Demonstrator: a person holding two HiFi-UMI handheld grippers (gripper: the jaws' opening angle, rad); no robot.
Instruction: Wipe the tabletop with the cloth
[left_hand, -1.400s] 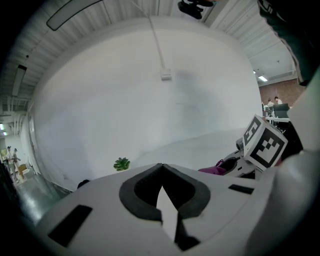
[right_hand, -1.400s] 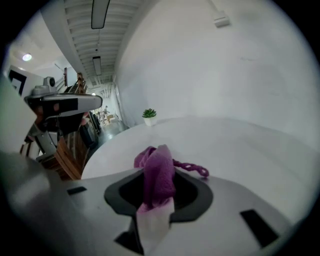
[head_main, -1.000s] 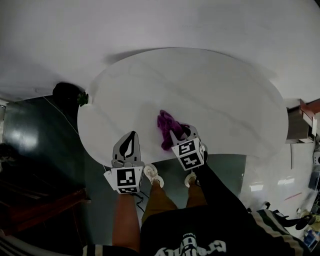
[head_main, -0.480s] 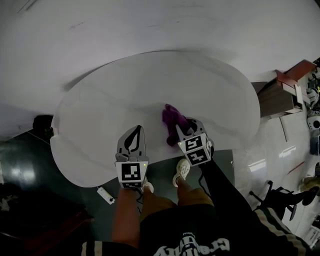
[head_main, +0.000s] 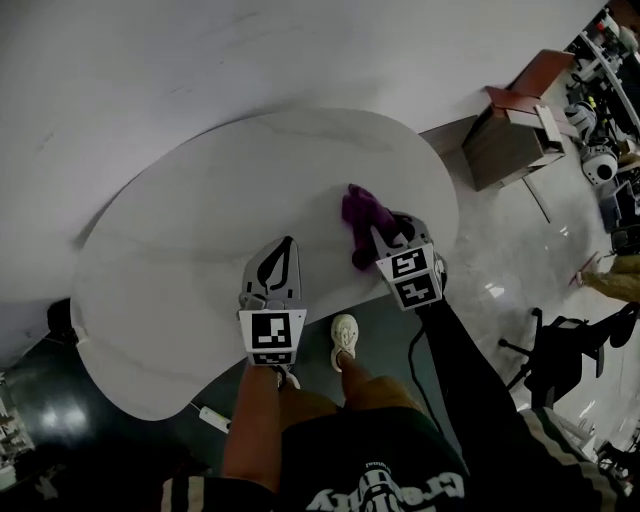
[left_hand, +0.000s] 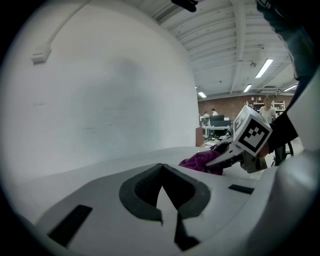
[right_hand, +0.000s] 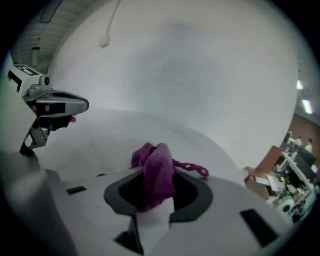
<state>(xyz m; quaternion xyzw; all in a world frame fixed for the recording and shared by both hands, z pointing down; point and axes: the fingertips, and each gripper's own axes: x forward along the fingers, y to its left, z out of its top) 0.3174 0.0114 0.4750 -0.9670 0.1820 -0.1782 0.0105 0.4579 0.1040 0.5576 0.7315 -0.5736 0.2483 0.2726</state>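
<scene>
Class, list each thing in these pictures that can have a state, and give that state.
left gripper: jaws together, holding nothing.
right gripper: jaws closed on the cloth.
cloth: bunched up, resting on the tabletop, one end pinched.

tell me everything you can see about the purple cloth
The purple cloth is soft, crumpled fabric bunched into folds, with a thin twisted strand trailing from one side. One fold is pinched upright between the shut jaws of the right gripper. The rest lies heaped on the white tabletop, near the edge closest to the person. Nothing else touches it.
</scene>
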